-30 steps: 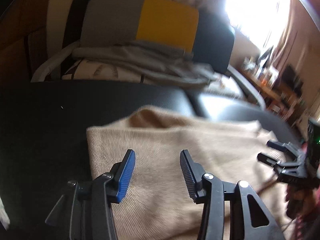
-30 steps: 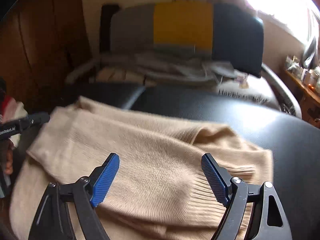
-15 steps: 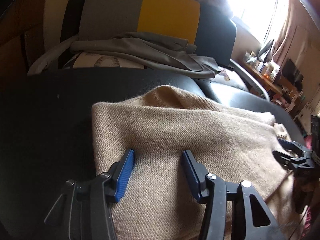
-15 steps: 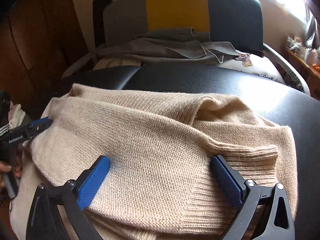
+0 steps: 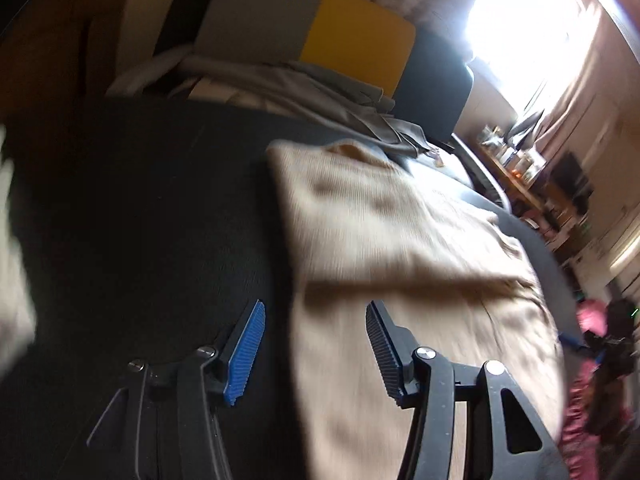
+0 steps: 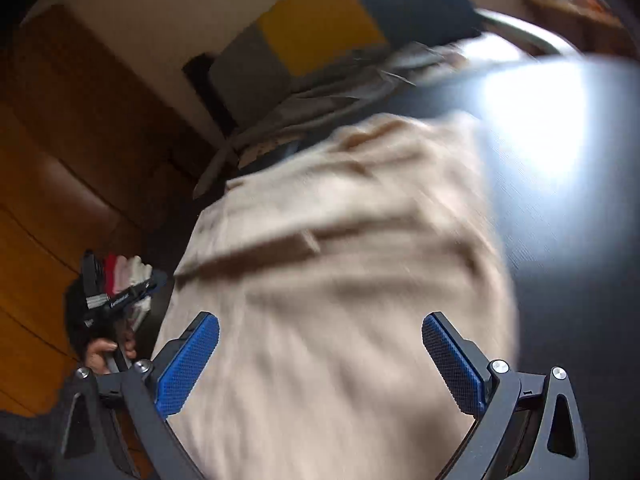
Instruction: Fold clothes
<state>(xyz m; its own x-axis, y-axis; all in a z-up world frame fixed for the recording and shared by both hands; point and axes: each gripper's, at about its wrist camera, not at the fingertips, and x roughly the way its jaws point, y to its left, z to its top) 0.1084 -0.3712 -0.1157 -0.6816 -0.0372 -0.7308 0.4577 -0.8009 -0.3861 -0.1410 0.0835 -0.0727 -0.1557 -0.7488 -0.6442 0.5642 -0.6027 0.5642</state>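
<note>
A: Black leather-look worktop (image 5: 152,216), glossy under window glare at its far side. Behind it stands a chair with a grey, yellow and dark-blue panelled back (image 5: 316,44), grey cloth heaped on its seat. Both views motion-blurred.

B: Task item?

A: Beige knitted sweater (image 5: 400,248), lying flat on the worktop, already doubled at least once; a layer edge crosses it in the right wrist view (image 6: 320,264). Neckline end points toward the chair.

B: Claw states?

A: Left claw (image 5: 316,348) spread, nothing between the pads, straddling the sweater's left edge from above. Right claw (image 6: 320,360) spread wide, also empty, over the near part of the knit. Contact with the fabric: cannot tell.

B: Handling judgement?

A: Soft, limp, light to moderate weight. Coarse knit should give the ribbed pads good friction, so low slip risk. It will stretch and sag if lifted by one point; layers may slide apart.

B: Grip sites?

A: Pinch both layers at the near corners, one claw each, close to the edge. Lift evenly, carry toward the neckline end.
</note>
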